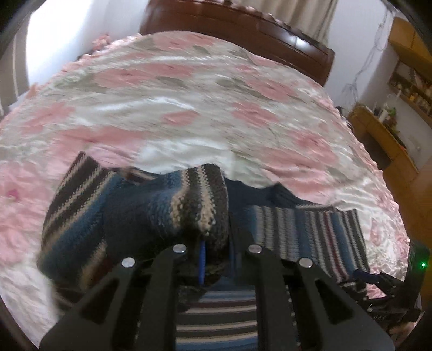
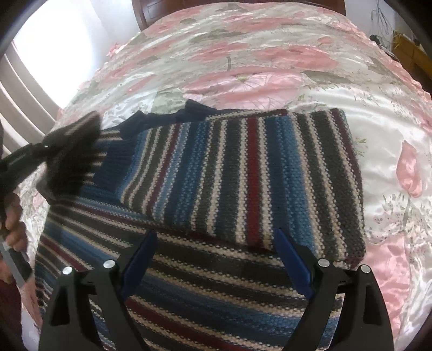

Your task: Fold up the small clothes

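Left gripper pinching striped sweater sleeve, bedspread beyond

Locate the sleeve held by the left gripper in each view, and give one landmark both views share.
Left wrist: sleeve at lower centre, rising from between the gripper's fingers.
Right wrist: sleeve blurred at left edge, lifted over the striped sweater.
Shared landmark: the dark wooden headboard.

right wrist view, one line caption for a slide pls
Open right gripper hovering over a half-folded striped sweater on a floral bedspread.

Coarse knitted wool sweater, glossy satin bedspread, polished wooden headboard
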### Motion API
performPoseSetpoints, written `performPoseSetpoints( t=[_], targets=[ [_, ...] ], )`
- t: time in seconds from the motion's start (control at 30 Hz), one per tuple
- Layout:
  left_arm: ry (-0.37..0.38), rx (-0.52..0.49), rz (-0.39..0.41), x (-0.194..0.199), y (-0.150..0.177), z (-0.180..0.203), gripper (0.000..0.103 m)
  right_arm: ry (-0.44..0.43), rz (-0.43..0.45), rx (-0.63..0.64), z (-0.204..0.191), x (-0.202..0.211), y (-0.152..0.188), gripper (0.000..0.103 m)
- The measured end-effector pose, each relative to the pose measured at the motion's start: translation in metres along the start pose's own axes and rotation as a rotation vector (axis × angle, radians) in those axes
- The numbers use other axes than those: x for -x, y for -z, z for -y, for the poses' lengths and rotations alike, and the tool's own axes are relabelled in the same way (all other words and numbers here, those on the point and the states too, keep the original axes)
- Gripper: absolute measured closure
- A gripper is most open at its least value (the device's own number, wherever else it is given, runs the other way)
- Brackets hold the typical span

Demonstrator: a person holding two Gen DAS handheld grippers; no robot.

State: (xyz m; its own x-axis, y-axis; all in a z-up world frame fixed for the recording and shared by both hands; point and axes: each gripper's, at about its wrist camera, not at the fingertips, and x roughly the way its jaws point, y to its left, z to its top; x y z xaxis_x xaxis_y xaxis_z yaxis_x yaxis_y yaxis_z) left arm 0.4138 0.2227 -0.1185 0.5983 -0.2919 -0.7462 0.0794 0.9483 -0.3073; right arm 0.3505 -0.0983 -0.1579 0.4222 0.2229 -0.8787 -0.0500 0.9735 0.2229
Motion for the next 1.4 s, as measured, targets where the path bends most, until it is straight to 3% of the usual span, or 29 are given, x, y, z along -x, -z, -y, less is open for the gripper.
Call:
performPoseSetpoints(
  t=[0.23,0.37,0.43,0.47,0.6,0.7,0.73,0.8,0.9,1.0,1.1,1.27,1.4],
  targets=[
    [0.004,-0.038,-0.089,-0.047,0.027,0.041,0.088,-0.021,-0.022,-0.070,0.021,-0.012,0.000,0.014],
    [-0.013,-0.074,-0.203,-0.076,0.044,0.042,0.077,-0.020,-0.041,-0.091,0.027,-0.025,0.000,0.014],
    [0.001,-0.079,-0.222,-0.070,0.049,0.038,0.063,-0.017,-0.046,-0.086,0.027,-0.026,-0.001,0.014],
    [0.044,-0.064,-0.221,-0.055,0.050,0.031,0.054,-0.017,-0.051,-0.083,0.027,-0.025,-0.001,0.014],
    [0.057,-0.086,-0.129,0.002,0.043,0.000,0.043,-0.012,-0.069,-0.066,0.020,-0.016,-0.005,0.015],
    [-0.029,-0.066,-0.118,0.021,0.025,-0.042,0.042,-0.046,-0.074,-0.048,0.004,-0.007,-0.012,0.015],
    [-0.090,-0.037,-0.127,0.020,0.018,-0.064,0.042,-0.059,-0.077,-0.040,-0.002,-0.005,-0.014,0.015],
    [-0.167,0.011,-0.158,0.011,0.009,-0.093,0.046,-0.068,-0.084,-0.007,-0.022,-0.003,-0.021,0.015],
    [-0.215,0.085,-0.225,-0.013,0.003,-0.130,0.052,-0.092,-0.085,0.059,-0.057,-0.004,-0.031,0.015],
    [-0.191,0.087,-0.295,-0.037,0.013,-0.148,0.053,-0.114,-0.079,0.105,-0.087,-0.009,-0.038,0.015],
    [-0.207,0.032,-0.300,-0.044,0.018,-0.145,0.052,-0.130,-0.074,0.140,-0.112,-0.017,-0.045,0.016],
    [-0.151,0.054,-0.293,-0.045,0.018,-0.153,0.052,-0.132,-0.038,0.215,-0.147,-0.026,-0.061,0.016],
    [-0.140,0.049,-0.285,-0.045,0.022,-0.155,0.052,-0.078,-0.031,0.305,-0.174,-0.044,-0.067,0.022]
  ],
)
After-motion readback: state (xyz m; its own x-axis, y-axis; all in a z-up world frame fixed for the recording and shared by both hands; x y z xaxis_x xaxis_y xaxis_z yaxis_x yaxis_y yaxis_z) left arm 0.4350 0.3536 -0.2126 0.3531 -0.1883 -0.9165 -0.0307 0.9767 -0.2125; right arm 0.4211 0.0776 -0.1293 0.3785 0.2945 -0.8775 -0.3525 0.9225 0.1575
